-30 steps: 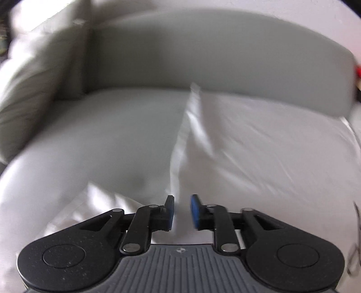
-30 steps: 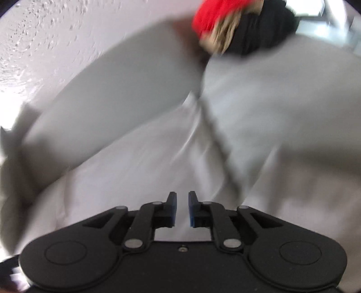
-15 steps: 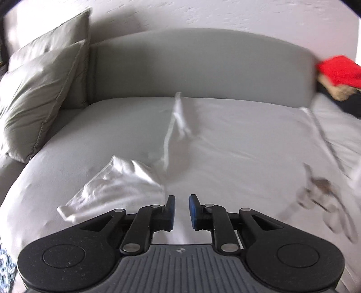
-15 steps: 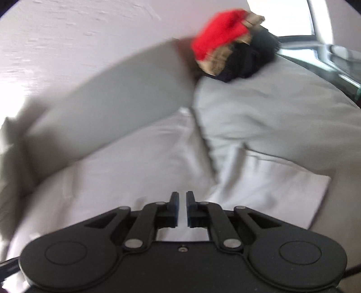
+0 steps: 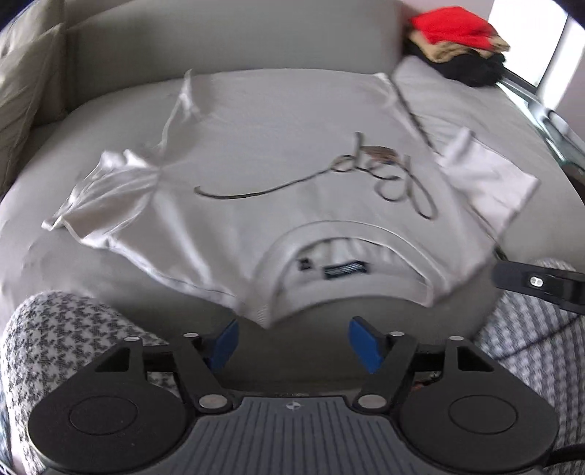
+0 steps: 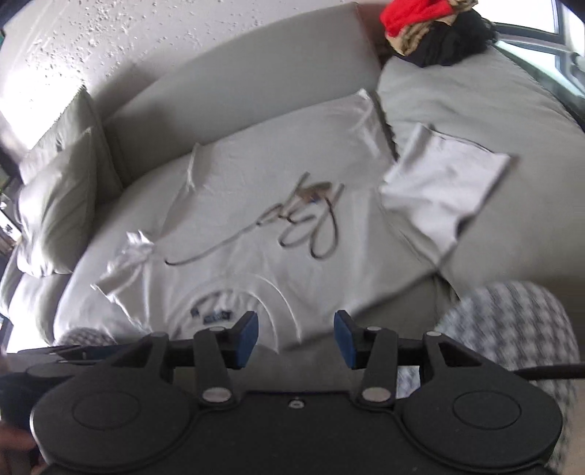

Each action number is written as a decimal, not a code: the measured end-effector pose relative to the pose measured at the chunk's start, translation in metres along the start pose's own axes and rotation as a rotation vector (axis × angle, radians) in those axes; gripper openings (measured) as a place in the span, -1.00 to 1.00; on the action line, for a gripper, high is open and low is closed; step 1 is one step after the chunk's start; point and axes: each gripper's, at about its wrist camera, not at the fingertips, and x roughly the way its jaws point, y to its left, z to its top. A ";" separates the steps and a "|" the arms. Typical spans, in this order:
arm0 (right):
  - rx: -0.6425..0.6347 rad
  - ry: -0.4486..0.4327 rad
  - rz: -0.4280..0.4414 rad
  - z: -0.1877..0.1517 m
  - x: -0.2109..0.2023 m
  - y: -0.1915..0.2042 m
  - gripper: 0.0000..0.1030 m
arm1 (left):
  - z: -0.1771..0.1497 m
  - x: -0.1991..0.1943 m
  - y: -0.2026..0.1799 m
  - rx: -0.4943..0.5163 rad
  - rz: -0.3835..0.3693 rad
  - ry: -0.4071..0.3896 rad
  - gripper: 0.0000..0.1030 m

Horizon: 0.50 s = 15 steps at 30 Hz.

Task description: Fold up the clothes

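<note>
A white T-shirt (image 5: pixel 263 157) (image 6: pixel 256 204) with a dark scribbled print lies face up on the grey sofa seat, collar and label nearest me, hem against the backrest. One sleeve is bunched at the left (image 5: pixel 106 197), the other lies flat at the right (image 5: pixel 486 182). My left gripper (image 5: pixel 292 345) hovers just short of the collar, its jaws opening, with nothing between the blue pads. My right gripper (image 6: pixel 296 339) hangs over the near shoulder by the collar, jaws also opening and holding nothing. Part of the right gripper shows at the right edge of the left wrist view.
Grey cushions (image 6: pixel 62 197) lean in the sofa's left corner. A heap of red, tan and black clothes (image 5: pixel 457 44) (image 6: pixel 431 29) sits at the back right. A person's houndstooth-patterned legs (image 5: pixel 55 329) (image 6: pixel 512 321) stand at the sofa's near edge.
Both grippers pulled back toward me and let go of the shirt, their jaws spreading from nearly shut. The shirt now lies spread flat with collar and print in view.
</note>
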 end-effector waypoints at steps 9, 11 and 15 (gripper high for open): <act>-0.075 -0.025 -0.114 0.008 0.028 -0.006 -0.36 | 0.023 0.005 0.000 0.027 0.098 -0.023 0.63; -0.086 -0.035 -0.135 0.009 0.032 -0.009 -0.50 | 0.029 0.009 0.010 -0.008 0.096 -0.028 0.63; -0.078 -0.031 -0.169 0.010 0.041 -0.017 -0.64 | 0.044 0.023 0.020 -0.037 0.110 -0.033 0.63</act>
